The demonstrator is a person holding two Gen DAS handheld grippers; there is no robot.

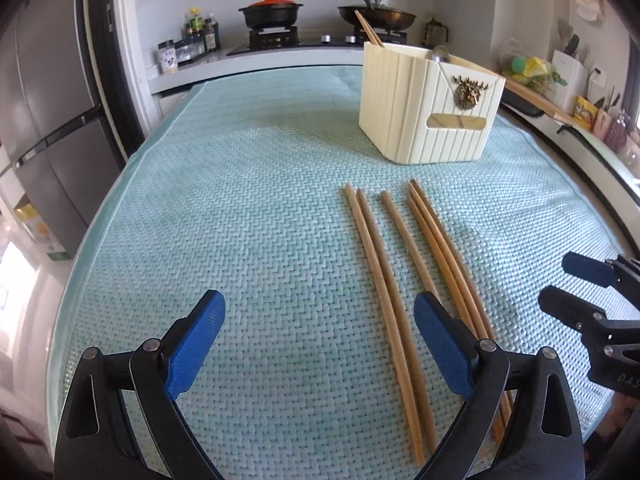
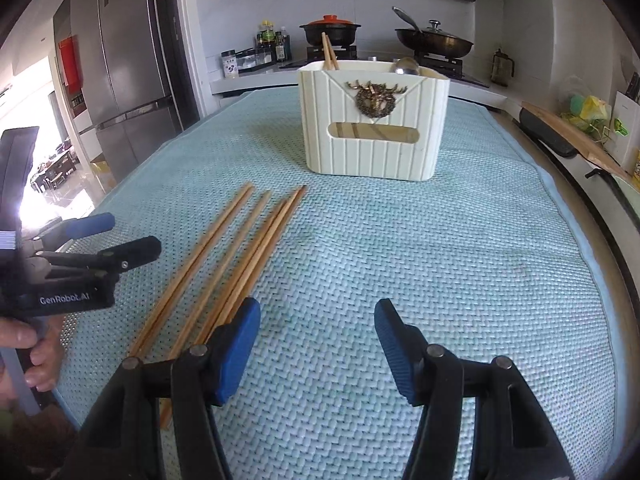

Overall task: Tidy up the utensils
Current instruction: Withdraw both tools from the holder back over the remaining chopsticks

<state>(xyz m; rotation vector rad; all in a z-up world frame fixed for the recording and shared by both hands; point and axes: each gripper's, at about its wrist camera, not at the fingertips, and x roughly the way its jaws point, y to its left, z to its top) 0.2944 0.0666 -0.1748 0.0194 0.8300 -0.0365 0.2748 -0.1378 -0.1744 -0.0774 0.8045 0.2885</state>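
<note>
Several wooden chopsticks lie side by side on the pale green woven mat; in the right wrist view the same chopsticks lie at lower left. Behind them stands a cream ribbed utensil holder with chopsticks and a spoon sticking out of it. My left gripper is open low over the mat, its right finger over the chopsticks' near ends. My right gripper is open with nothing between its fingers, just right of the chopsticks; the right gripper also shows at the left wrist view's right edge.
A stove with a black pot and a pan stands behind the table, spice jars beside it. A fridge stands at left. A counter with a cutting board runs along the right.
</note>
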